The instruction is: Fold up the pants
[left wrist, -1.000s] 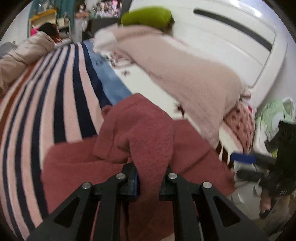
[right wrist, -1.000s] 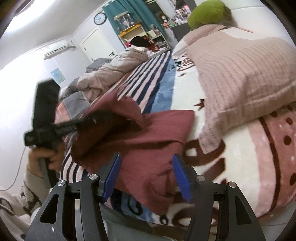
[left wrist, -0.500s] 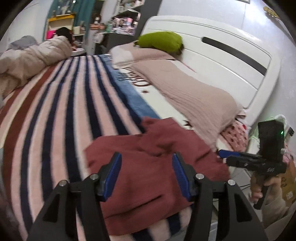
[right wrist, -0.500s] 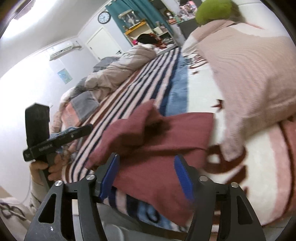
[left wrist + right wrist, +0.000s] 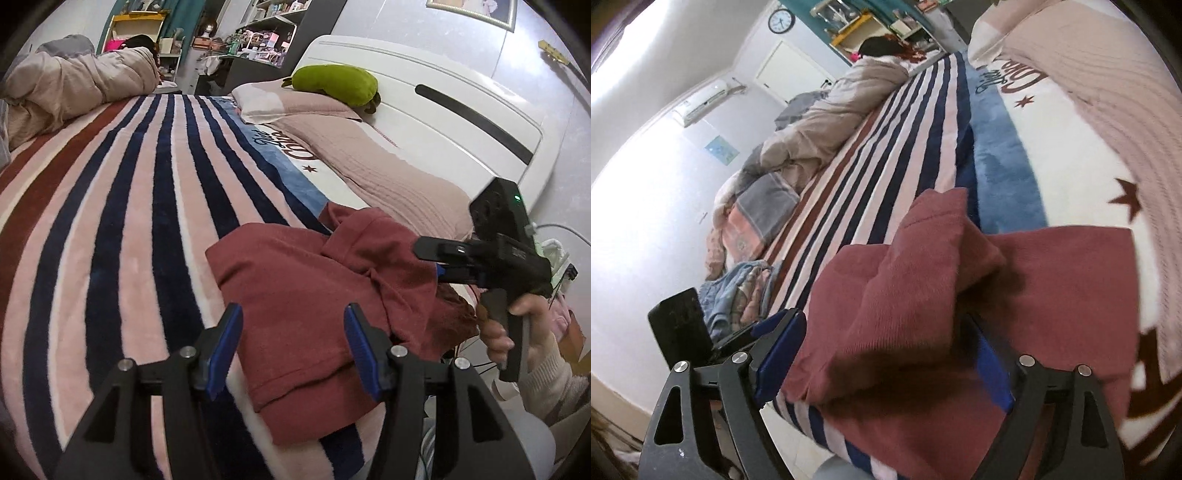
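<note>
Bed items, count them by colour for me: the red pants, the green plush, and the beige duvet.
Red: 1, the pants
Green: 1, the plush
Beige: 1, the duvet
Total: 3

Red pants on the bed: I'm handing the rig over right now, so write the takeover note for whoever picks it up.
Left gripper: open, nothing between its pads, pulled back off the cloth after letting go of it.
Right gripper: open, jaws just widened; the pants lie between the pads, not pinched.
Red pants: on the striped blanket at the bed's near edge, roughly folded, with a loose flap bunched on top toward the pink pillow side.
Done: one fold laid over and released.
Left: probably flatten the bunched flap, then make the final fold and square the edges.
</note>
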Demonstrator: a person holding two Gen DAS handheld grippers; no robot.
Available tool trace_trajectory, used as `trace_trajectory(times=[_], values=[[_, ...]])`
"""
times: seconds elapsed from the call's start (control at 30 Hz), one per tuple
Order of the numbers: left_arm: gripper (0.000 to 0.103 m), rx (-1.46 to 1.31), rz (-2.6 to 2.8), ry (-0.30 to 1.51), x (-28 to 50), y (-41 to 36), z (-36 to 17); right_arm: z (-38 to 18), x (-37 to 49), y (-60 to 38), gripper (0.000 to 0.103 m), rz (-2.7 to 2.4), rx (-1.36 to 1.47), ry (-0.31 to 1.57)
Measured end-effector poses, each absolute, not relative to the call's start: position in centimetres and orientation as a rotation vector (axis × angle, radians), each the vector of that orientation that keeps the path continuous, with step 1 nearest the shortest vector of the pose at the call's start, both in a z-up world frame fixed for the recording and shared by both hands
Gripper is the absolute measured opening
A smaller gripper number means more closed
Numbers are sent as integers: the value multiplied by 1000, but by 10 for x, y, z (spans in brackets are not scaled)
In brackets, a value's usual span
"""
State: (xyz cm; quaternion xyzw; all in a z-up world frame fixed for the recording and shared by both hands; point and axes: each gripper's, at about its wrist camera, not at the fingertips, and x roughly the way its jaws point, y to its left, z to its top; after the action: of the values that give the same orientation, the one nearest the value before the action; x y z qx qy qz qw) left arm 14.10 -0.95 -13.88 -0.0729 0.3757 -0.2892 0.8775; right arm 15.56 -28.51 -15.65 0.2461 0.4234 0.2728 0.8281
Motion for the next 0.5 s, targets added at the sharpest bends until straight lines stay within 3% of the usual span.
trace_trajectory(times=[0.03, 0.1, 0.17, 0.23, 0.5], values=[[53, -158, -608, 784, 142, -8, -140, -157, 159, -282, 82, 574, 513, 901], [53, -166, -615, 782, 142, -7, -142, -155, 165, -278, 60, 556, 483, 898], [53, -173, -619, 781, 142, -7, -142, -153, 172, -274, 23, 530, 440, 900], [53, -180, -622, 777, 143, -7, -143, -150, 175, -275, 11, 528, 429, 884], [53, -185, -623, 760, 136, -11, -138, -107, 144, -296, 9, 498, 374, 706]])
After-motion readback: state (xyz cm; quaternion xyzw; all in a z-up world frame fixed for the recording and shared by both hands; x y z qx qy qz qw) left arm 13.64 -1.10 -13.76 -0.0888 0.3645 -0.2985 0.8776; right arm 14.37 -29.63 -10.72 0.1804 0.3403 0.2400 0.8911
